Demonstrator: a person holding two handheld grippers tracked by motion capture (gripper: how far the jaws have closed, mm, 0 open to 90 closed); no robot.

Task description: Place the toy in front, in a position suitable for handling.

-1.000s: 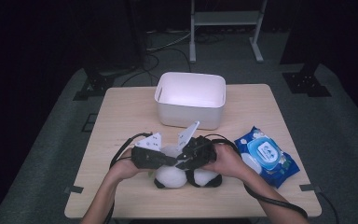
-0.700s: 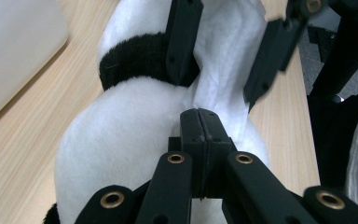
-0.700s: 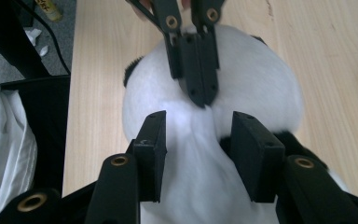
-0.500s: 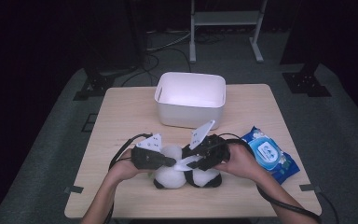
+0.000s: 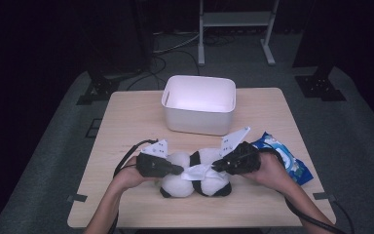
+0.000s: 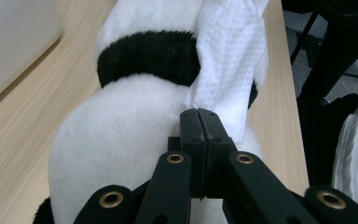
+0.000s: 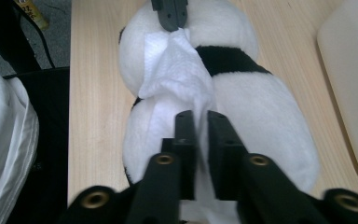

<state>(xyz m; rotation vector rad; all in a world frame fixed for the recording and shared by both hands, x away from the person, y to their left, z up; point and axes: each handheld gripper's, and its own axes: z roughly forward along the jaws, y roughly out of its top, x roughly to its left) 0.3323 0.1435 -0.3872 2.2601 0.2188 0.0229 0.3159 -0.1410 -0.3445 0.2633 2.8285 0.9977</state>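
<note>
Left gripper view showed left gripper clamped on wipe corner; right gripper, slightly parted, straddled its other end over panda.

Your forearms are bare, no sleeves reaching the wrists. Your left gripper is matt black with a pale three-cornered plate on top and a black cable looping off behind it; your right gripper matches, plate, cable and all. Up close, each gripper's black jaw arms carry brass-ringed pivot holes and small dark screws near the flat, squared tips
</note>
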